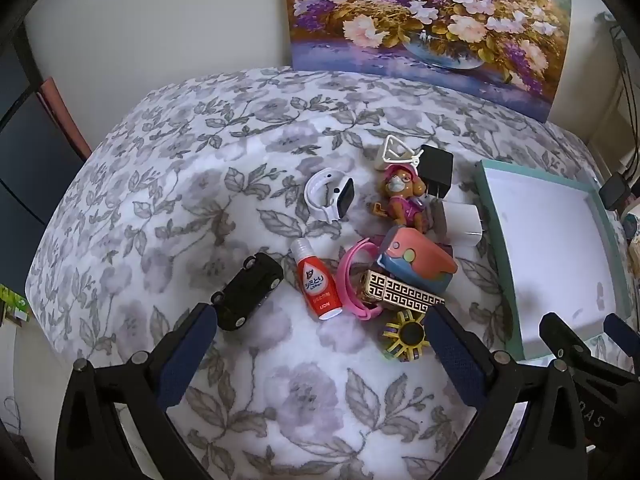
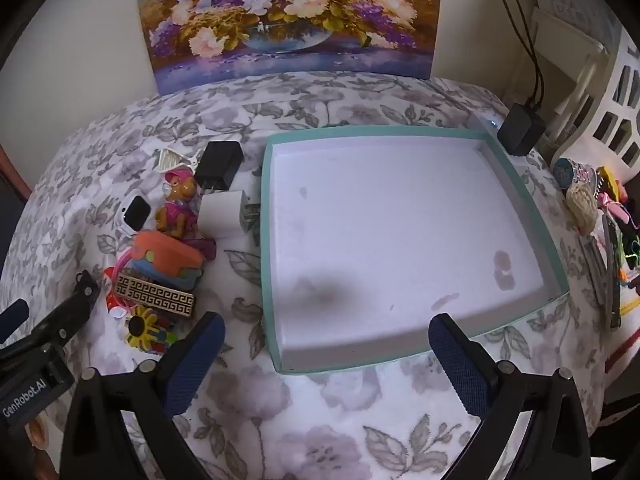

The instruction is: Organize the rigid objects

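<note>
A pile of small objects lies on the floral cloth: a black toy car (image 1: 250, 292), a red bottle (image 1: 317, 284), a white smartwatch (image 1: 330, 196), a dog figure (image 1: 402, 200), a black charger (image 1: 437, 170), a white charger (image 1: 464, 224), a pink band (image 1: 352, 280), a gold patterned box (image 1: 404, 294) and a yellow flower toy (image 1: 404, 336). A shallow teal-rimmed tray (image 2: 266, 216) is empty in the right wrist view. My left gripper (image 1: 320, 336) is open above the near edge of the pile. My right gripper (image 2: 326, 340) is open over the tray's near edge.
A flower painting (image 2: 288, 16) leans on the wall behind. A black adapter with cable (image 2: 520, 128) sits past the tray's far right corner. Assorted clutter (image 2: 600, 216) and a white basket (image 2: 616, 92) crowd the right side. The left gripper shows at left (image 2: 48, 336).
</note>
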Available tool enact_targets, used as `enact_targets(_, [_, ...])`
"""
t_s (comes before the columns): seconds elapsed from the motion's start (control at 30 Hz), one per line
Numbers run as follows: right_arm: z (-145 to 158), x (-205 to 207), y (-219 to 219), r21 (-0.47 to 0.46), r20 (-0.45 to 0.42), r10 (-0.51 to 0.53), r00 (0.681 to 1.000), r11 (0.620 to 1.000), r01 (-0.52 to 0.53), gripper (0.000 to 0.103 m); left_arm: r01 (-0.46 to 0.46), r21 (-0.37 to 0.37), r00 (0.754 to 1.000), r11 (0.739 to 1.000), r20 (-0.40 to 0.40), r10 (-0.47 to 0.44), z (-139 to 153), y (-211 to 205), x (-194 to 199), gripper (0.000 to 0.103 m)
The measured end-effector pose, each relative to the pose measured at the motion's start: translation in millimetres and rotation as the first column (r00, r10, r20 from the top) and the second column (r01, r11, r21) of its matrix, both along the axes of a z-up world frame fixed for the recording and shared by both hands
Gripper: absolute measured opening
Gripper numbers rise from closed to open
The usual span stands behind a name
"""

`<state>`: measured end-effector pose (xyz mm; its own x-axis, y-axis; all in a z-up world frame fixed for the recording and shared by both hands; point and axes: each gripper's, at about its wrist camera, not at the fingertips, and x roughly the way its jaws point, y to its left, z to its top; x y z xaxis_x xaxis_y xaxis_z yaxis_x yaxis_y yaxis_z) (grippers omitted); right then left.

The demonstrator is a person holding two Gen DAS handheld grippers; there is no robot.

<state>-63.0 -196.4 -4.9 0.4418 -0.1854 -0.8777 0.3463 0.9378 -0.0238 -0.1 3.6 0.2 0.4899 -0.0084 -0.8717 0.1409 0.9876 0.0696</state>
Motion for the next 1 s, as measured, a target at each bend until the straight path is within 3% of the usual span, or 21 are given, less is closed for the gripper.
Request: enact_targets(1.0, [2.1, 1.1, 4.4, -0.005, -0.003, 0.018, 1.000, 1.000, -0.018, 0.103, -0.082, -0.018, 0.995, 0.996, -0.054, 0.081, -7.8, 4.4, 9.0, 0.103])
